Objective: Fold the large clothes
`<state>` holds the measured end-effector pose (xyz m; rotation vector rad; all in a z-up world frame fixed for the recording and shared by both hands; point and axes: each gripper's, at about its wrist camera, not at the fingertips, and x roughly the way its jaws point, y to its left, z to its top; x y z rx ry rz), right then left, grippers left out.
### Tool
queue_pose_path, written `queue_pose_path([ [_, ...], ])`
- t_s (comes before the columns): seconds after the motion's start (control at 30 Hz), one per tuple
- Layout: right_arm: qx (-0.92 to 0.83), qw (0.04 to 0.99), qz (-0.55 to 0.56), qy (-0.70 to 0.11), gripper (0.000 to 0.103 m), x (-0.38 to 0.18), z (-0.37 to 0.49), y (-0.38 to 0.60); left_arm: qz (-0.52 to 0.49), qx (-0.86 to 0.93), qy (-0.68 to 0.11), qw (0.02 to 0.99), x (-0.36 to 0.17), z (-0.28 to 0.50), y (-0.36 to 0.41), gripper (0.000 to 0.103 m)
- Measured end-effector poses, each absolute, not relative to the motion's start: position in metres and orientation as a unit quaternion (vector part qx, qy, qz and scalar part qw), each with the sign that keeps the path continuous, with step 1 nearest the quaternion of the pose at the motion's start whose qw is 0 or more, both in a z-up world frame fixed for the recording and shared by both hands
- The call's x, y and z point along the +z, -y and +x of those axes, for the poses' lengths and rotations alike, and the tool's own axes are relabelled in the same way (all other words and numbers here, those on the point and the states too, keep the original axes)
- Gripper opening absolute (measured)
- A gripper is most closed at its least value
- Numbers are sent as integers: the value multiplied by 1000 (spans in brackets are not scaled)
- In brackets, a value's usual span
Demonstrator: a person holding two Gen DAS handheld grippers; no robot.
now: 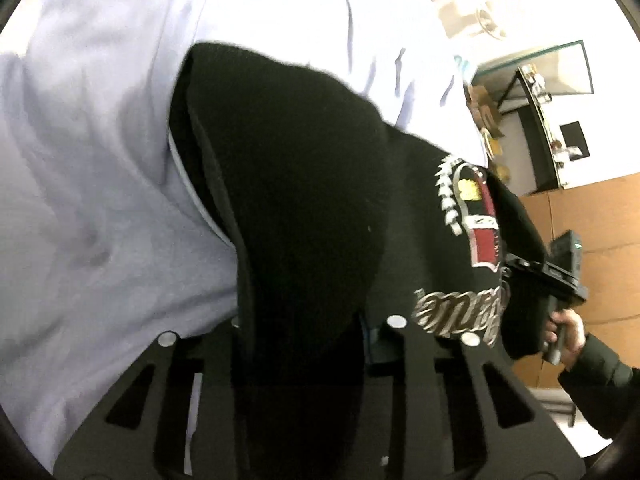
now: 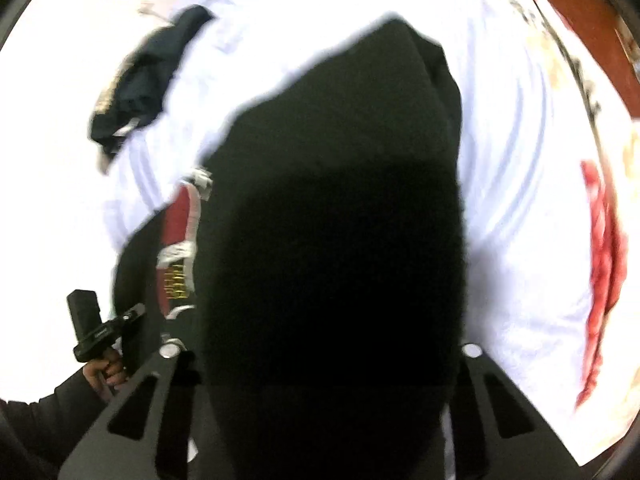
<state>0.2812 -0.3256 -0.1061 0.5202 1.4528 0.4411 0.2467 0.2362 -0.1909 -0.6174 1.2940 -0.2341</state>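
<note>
A black sweatshirt (image 1: 312, 184) with a red, white and gold crest hangs lifted above a white sheet (image 1: 88, 168). My left gripper (image 1: 316, 332) is shut on its black cloth, which drapes over the fingers. My right gripper (image 2: 320, 352) is shut on the same sweatshirt (image 2: 344, 200), whose cloth hides the fingertips. The crest (image 2: 178, 240) shows at the left of the right wrist view. Each view shows the other gripper in a hand: the right one (image 1: 560, 276) and the left one (image 2: 100, 328).
A second dark garment (image 2: 140, 72) lies crumpled on the white sheet (image 2: 520, 160) at the back left. A red patterned cloth (image 2: 604, 248) lies at the sheet's right edge. A glass-topped stand (image 1: 548, 92) and cardboard (image 1: 592, 220) are at the right.
</note>
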Motion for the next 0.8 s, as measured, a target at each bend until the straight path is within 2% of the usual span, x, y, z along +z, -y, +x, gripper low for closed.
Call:
queue_pose_path([
  [0.27, 272, 695, 198, -635, 25, -32, 314, 295, -258, -55, -573, 776, -121, 243, -207, 23],
  [0.57, 308, 700, 169, -622, 24, 16, 322, 292, -230, -11, -595, 770, -104, 229, -174, 23],
  [0.6, 305, 700, 168, -624, 24, 18, 324, 293, -234, -8, -589, 773, -101, 227, -169, 20],
  [0.63, 304, 700, 166, -625, 24, 20, 325, 295, -242, -22, -577, 780, -94, 227, -161, 13],
  [0.8, 304, 698, 155, -629, 24, 34, 324, 308, -234, -63, -556, 795, -77, 238, -118, 11],
])
